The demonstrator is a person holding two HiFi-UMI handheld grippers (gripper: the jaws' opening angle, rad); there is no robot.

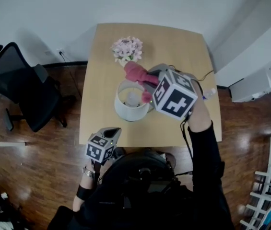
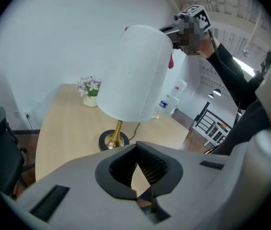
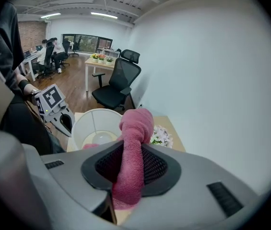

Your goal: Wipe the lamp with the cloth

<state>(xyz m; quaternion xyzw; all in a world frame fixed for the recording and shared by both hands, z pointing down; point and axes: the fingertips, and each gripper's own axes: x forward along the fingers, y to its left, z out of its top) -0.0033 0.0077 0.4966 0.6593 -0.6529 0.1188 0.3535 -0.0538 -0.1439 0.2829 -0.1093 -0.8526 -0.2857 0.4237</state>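
The pink cloth [image 3: 133,152] is clamped in the right gripper [image 3: 130,176] jaws, held at 1 o'clock of the lamp [image 1: 131,104] shade on the counter [image 1: 173,47]. The left gripper [image 2: 137,176] jaws are seen together, empty, at the lamp's 7 o'clock.

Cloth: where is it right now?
Head view, centre: the cloth is clamped in the right gripper over the far rim of the lamp shade, near the flowers.

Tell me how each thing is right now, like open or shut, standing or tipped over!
lamp: standing upright on the table
cloth: bunched up, clamped over the lamp
right gripper: shut on the cloth
left gripper: shut, holding nothing
flowers: standing upright
water bottle: standing upright
office chair: nobody sitting in it
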